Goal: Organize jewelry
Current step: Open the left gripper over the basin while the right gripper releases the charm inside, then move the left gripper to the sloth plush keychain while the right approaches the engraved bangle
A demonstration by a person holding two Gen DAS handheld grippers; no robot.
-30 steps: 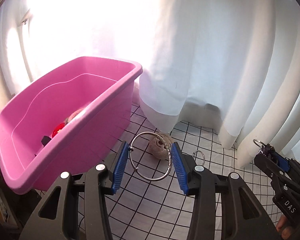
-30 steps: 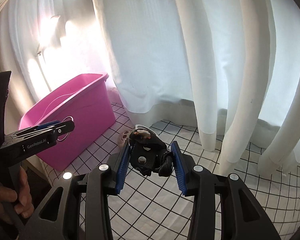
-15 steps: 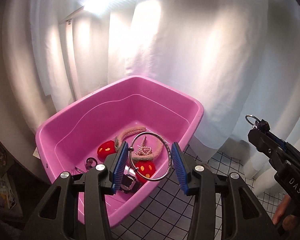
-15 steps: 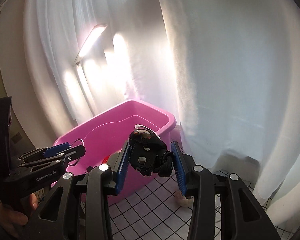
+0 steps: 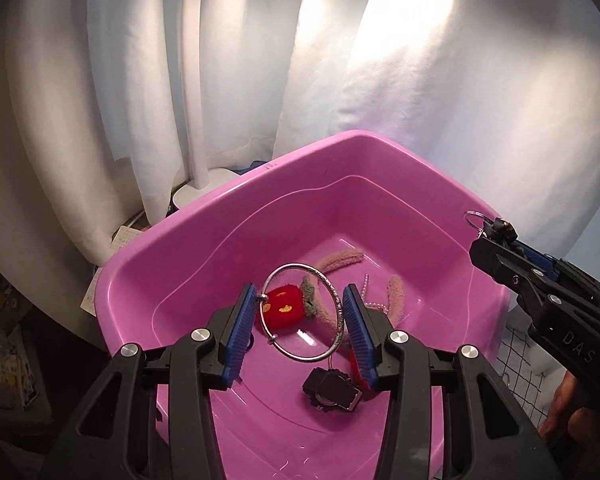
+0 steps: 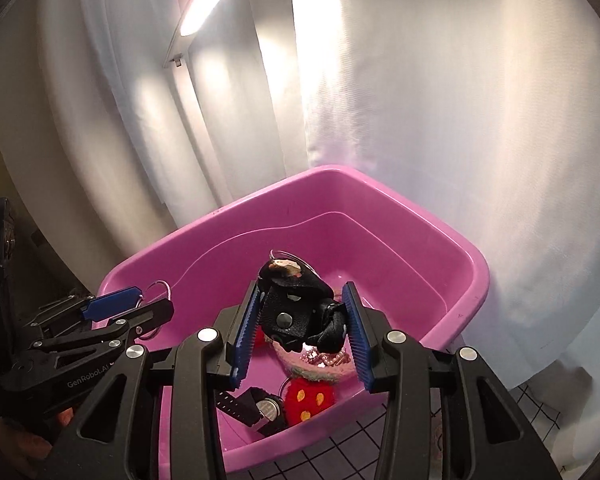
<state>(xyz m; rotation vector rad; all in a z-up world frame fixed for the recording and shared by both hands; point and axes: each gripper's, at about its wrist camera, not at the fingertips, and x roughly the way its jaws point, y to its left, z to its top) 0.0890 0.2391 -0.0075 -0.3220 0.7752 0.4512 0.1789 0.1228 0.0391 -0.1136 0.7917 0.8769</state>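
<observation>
Left gripper (image 5: 302, 320) is clamping a silver bangle (image 5: 303, 311) between partly spread pads, right gripper (image 6: 302, 330) is pinching a black leather keychain (image 6: 296, 308), both hanging directly above the pink tub (image 5: 188, 232).

White cloth with a black grid (image 6: 536, 416) covers the supporting surface; only a strip shows, at lower right in both views. On it stands a pink tub (image 5: 204, 240), close against the white curtain (image 5: 460, 112) behind it. A small pale pink item (image 6: 440, 442) lies on the cloth just right of the tub; too blurred to identify. Beyond the tub's far left corner, a white lamp base (image 5: 204, 188) rests beside it; its footing is hidden.
</observation>
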